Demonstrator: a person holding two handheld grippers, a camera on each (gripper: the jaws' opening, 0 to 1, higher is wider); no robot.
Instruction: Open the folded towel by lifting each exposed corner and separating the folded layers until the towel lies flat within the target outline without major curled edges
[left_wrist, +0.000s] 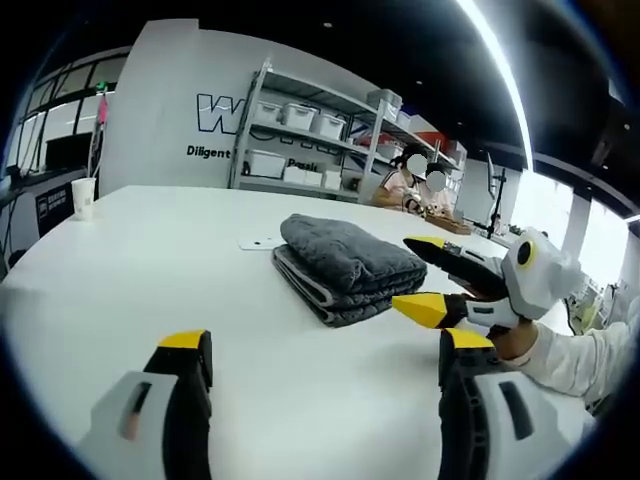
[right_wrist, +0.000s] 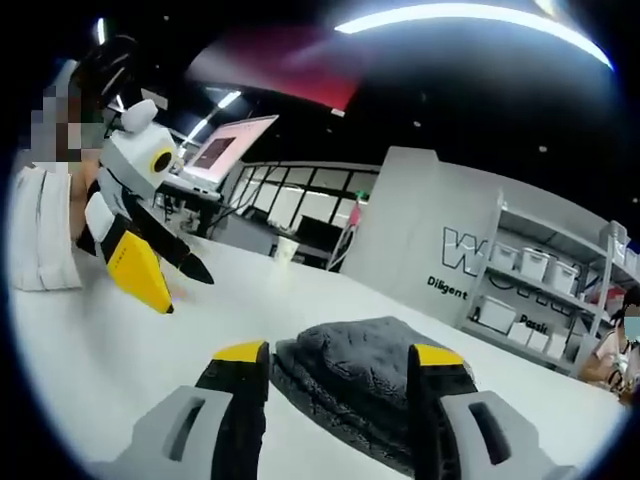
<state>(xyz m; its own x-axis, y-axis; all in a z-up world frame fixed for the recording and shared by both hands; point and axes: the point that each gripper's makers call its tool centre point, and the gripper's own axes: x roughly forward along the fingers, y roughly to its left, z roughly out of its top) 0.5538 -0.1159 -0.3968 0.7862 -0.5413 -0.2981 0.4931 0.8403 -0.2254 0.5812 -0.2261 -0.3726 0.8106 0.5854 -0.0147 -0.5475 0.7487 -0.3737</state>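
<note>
A grey towel, folded into a thick stack, lies on the white table. In the left gripper view my right gripper comes in from the right, open, with its yellow tips close to the towel's right edge. In the right gripper view the towel sits between and just beyond my right gripper's spread jaws; contact cannot be told. My left gripper is open, well short of the towel, with bare table between its jaws. In the right gripper view my left gripper hangs open at the left.
A small white card lies just behind the towel. A paper cup stands near the table's far left edge. Shelves with white bins and seated people are behind. A white sleeve holds my right gripper.
</note>
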